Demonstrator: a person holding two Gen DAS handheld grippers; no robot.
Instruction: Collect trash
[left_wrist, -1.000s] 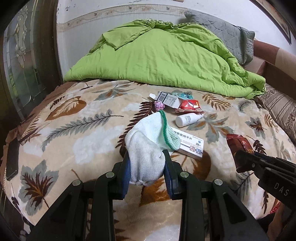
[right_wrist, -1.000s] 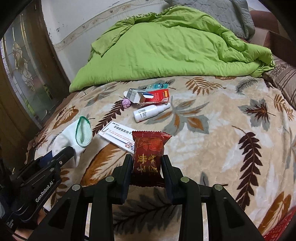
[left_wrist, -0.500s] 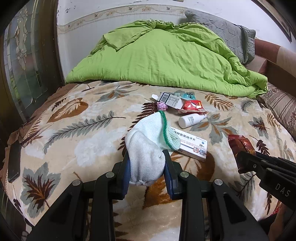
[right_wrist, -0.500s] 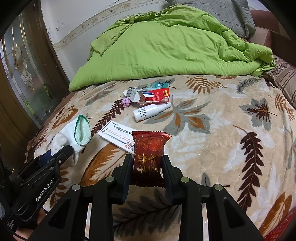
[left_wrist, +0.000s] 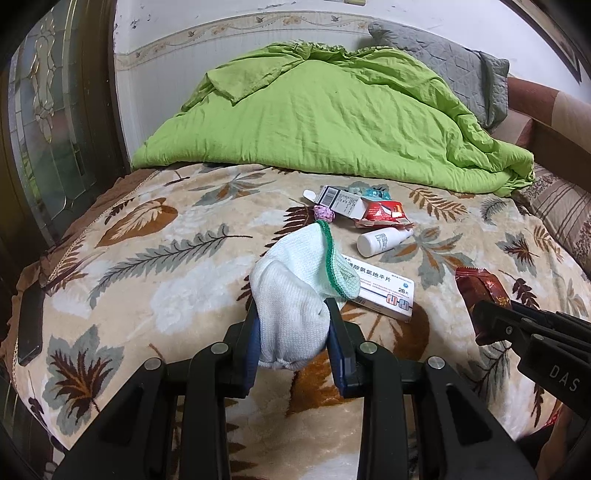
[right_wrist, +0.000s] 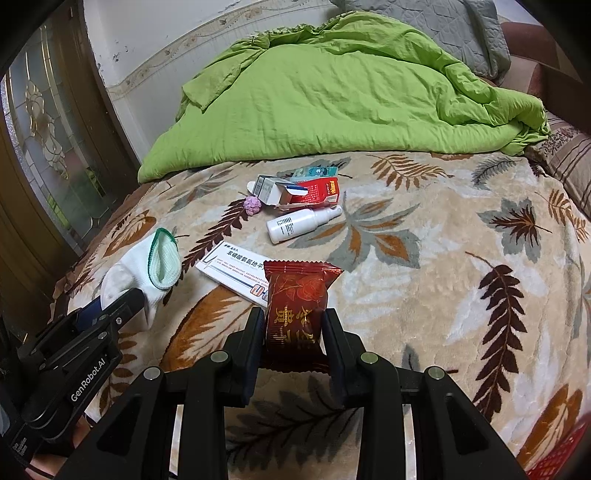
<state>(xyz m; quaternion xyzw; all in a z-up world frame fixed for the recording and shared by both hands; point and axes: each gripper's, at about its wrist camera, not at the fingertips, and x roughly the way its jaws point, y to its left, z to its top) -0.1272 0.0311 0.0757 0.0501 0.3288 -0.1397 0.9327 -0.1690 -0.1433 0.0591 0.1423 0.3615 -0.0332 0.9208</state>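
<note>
Right wrist: blanket (right_wrist: 461, 266) mostly bare rightward.

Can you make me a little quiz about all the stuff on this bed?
1. True or false: the left gripper is shut on a white sock with a green cuff.
2. What does the right gripper hold? A) a white spray bottle B) a dark red snack packet C) a purple ball
3. Fill in: the white spray bottle lies on its ____ on the leaf-pattern blanket, just in front of the red box.

Key: 1 true. 2 B, the snack packet. 3 side.
</note>
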